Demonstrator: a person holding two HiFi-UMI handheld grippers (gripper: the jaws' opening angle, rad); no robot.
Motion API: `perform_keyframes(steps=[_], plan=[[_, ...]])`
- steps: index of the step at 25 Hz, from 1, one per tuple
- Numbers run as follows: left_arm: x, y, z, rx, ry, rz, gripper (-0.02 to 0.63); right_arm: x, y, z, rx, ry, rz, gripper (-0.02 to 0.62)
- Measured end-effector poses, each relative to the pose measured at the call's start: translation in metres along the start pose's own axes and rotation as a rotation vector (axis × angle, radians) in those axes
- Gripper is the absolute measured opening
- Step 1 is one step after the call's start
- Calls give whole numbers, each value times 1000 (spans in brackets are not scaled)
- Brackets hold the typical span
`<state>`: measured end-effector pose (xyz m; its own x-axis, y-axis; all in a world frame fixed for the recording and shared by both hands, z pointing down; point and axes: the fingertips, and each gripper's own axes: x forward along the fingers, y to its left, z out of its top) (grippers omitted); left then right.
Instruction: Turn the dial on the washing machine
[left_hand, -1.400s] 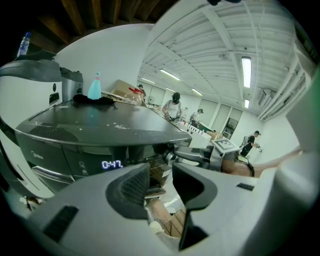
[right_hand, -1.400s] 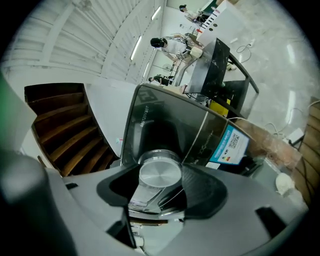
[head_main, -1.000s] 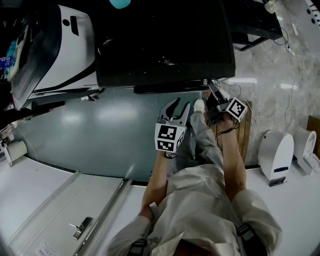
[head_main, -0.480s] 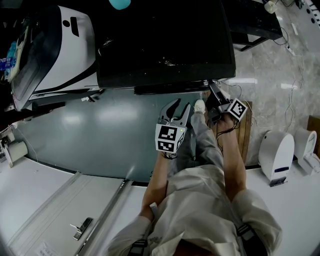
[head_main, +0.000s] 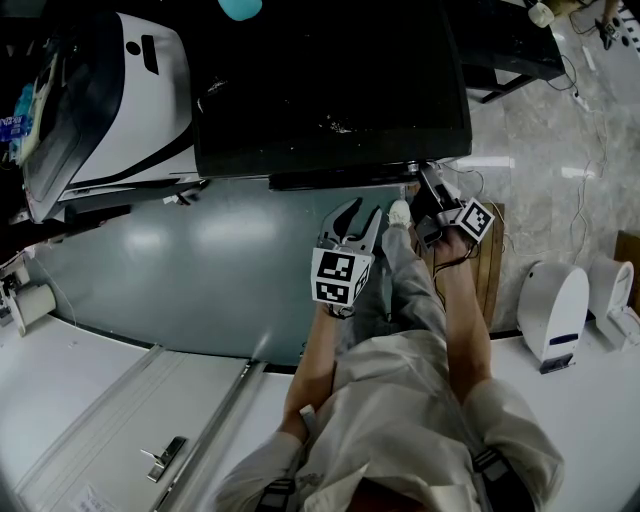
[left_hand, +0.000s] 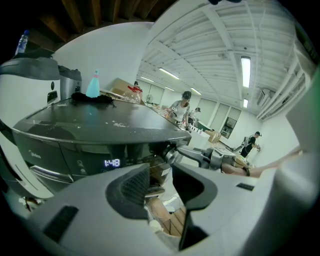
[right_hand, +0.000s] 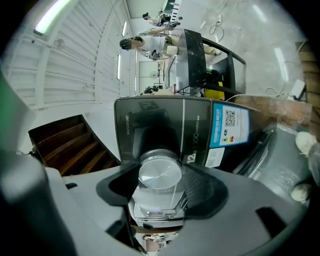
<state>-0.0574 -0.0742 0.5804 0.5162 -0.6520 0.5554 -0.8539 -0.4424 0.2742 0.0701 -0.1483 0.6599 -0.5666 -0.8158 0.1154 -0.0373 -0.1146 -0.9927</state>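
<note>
Dial (right_hand: 160, 175) sits at the right end of the washer's (head_main: 330, 90) front panel, between the right gripper's (head_main: 426, 182) jaws. Their pads touch its sides while the jaws are opening. As that grip loosens, the pads could slide round the smooth metal rim and leave the dial unturned, or a twist could jerk it past the wanted setting. Left gripper (head_main: 357, 212) hangs before the washer, jaws apart and empty.

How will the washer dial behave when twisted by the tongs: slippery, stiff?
The dial looks like polished metal, so probably rigid but slick; the right tongs, jaws opening around it, may slip. It sits fixed on the washing machine panel, so it should rotate in place, not lift off.
</note>
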Motion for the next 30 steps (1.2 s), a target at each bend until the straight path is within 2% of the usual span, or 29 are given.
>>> perform_keyframes(steps=[5,9,11,16,21,30], plan=[[-1,0,-1,2,3,-3,147,0,0,0,-25,6,-12,282],[-2,2,0,1,2,-3,147,2,0,-2,-65,27,-31,344],[-2,2,0,2,1,-4,147,2,1,-5,-82,35,-39,351],[-2,2,-2,0,1,-2,147,1,5,-7,-173,49,-51,367],[-3,6,-1,-2,-1,0,147,-2,6,-11,-343,94,-136,367],[-3,8,-1,-5,-2,-5,147,-8,6,-6,-787,118,-376,367]])
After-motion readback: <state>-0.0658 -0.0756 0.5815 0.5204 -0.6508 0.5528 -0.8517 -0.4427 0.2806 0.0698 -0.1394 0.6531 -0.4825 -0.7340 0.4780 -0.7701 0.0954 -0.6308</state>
